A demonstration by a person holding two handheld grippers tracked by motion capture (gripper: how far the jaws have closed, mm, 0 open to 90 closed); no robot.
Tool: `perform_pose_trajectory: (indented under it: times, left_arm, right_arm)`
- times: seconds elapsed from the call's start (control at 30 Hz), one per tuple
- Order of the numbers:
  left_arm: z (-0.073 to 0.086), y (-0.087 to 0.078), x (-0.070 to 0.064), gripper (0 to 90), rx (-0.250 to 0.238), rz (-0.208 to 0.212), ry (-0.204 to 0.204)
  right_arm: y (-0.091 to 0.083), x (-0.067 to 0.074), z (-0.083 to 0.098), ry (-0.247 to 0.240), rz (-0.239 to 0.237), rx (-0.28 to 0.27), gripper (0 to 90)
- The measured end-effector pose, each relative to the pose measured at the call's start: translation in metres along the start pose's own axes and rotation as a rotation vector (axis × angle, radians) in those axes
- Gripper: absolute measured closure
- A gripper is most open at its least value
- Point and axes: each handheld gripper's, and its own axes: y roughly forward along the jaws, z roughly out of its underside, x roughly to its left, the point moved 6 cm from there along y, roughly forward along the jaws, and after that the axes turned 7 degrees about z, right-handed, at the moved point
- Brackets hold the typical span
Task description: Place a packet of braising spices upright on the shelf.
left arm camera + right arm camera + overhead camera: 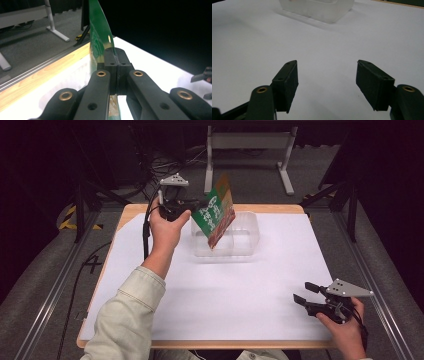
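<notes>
Table [125,212]: you work at a wooden top, its edge bare at the far and near sides.
Sheet [250,290]: white cover across nearly all your tabletop.
Container [247,237]: clear plastic tub stands on the sheet, far centre.

So counting it all up: there's one table [135,210] with a wooden edge, and one big white sheet [240,290] spread over most of it. One clear plastic container [245,237] sits toward the far side, and it looks split into two compartments. One green snack packet [216,212] is up in the air over it. Two grippers total, the left gripper [192,207] and the right gripper [302,292], with two black jaws each. Two hands as well, the left hand [165,227] and the right hand [345,327], and one pale sleeve [127,315].
</notes>
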Motion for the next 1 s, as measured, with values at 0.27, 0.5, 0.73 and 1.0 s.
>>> perform_pose_trajectory:
  times: [0.27,0.5,0.73,1.0]
  left_arm:
    - [0.005,0.001,-0.01,90.0,-0.023,-0.027,-0.04]
    - [0.011,-0.007,-0.013,90.0,-0.046,-0.1,-0.082]
    - [0.014,-0.014,-0.009,90.0,-0.066,-0.149,-0.115]
    - [0.019,0.005,-0.004,89.9,-0.03,-0.143,-0.165]
  right_arm:
    - [0.0,-0.001,0.0,-0.002,0.002,0.001,34.2]
    - [0.001,0.001,-0.001,-0.006,-0.002,0.001,34.2]
    - [0.003,0.002,-0.002,-0.01,-0.007,0.002,34.2]
    - [0.003,0.002,-0.003,-0.011,-0.012,0.0,34.1]
